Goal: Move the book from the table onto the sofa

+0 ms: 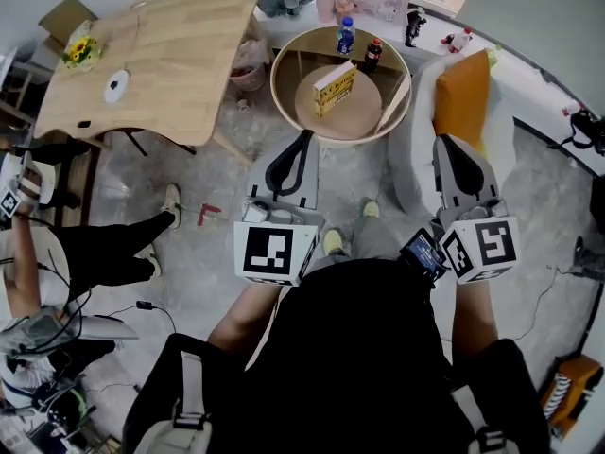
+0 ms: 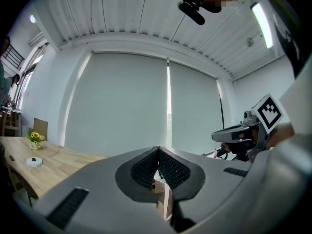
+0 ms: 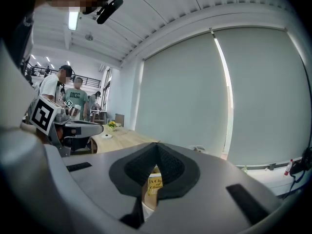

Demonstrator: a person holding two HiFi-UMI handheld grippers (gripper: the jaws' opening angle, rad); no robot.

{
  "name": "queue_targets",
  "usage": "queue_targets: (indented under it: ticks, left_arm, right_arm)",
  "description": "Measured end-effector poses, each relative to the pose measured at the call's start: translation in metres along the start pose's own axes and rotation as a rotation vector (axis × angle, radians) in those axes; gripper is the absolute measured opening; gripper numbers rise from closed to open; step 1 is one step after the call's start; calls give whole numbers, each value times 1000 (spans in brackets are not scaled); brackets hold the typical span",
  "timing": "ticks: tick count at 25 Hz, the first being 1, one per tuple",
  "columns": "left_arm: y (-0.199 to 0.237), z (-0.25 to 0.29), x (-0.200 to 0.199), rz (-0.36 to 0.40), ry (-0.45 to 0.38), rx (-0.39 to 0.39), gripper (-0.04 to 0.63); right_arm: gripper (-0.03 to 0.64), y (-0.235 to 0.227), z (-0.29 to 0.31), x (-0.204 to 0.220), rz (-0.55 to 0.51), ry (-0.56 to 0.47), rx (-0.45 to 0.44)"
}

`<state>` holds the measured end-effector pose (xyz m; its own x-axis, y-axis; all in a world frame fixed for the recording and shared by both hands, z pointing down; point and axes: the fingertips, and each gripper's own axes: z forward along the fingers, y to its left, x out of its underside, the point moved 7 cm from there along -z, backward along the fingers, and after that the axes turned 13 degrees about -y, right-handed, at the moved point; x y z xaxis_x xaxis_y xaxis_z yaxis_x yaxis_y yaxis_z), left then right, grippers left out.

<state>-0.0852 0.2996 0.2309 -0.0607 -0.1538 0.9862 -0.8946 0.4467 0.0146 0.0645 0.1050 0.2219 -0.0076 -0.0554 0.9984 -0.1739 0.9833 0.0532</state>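
Approach stage, no grasp yet. Yellow paperback book (image 1: 335,89) standing upright on the round, raised-rim wooden table (image 1: 276,88), just in front of a blue-capped bottle (image 1: 346,36) and a dark bottle (image 1: 372,53). Left gripper (image 1: 300,142) and right gripper (image 1: 444,145) held ahead of the body, well short of the table. Each pair of jaws pressed together with nothing between them. Book glimpsed past the closed right tips. White sofa (image 1: 515,88) with orange cushion (image 1: 461,97) just to the right of the table.

For a clean pick:
- Spread the jaws fully before reaching the rim, probably on the right gripper, as the nearer to the sofa.
- Enter from above the rim rather than across it.
- Close across the book's thin dimension near its upper edge, square to the covers, to prevent tipping.
- Keep clear of the bottles behind.
- Raise the book above the rim before swinging right.
- Lay it flat on open seat, apart from the cushion.
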Motion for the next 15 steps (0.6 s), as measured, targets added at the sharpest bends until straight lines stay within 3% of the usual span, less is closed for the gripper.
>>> queue_targets:
  ticks: [8,15]
  left_arm:
    - [-7,24,8,26,10,18,11]
    - [-8,80,15,19,6,38,11]
  right_arm:
    - [9,-22,11,11,24,-25,14]
    - [9,-60,48,17,36,-40,15]
